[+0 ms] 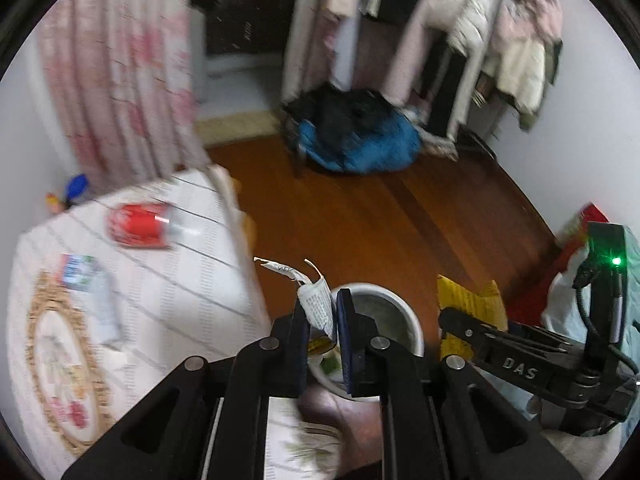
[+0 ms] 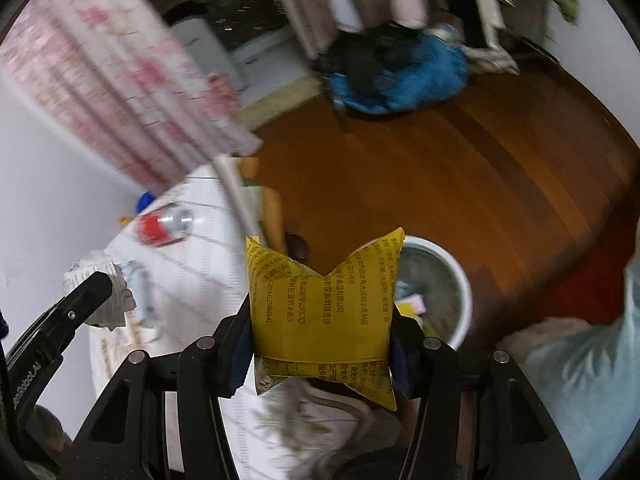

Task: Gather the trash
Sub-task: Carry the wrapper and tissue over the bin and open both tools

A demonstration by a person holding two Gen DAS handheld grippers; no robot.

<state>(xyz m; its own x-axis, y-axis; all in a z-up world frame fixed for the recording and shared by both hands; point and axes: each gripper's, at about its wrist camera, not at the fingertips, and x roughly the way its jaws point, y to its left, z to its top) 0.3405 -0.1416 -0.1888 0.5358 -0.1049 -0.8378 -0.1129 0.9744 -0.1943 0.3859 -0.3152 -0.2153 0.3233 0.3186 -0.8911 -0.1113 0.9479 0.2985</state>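
Above the white bin (image 1: pixel 400 312), my left tongs (image 1: pixel 322 312) pinch a crumpled printed paper (image 1: pixel 318 304); my right tongs (image 2: pixel 322 336) squeeze a yellow packet (image 2: pixel 320 312); a blurred, seemingly red can (image 1: pixel 140 222) lies on the tabletop (image 1: pixel 180 280)

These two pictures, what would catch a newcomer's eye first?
The right hand-held gripper squeezes a bright yellow printed packet beside the white bin on the wooden floor. The left hand-held gripper pinches a crumpled printed paper above that bin. A red can lies on the white tablecloth.
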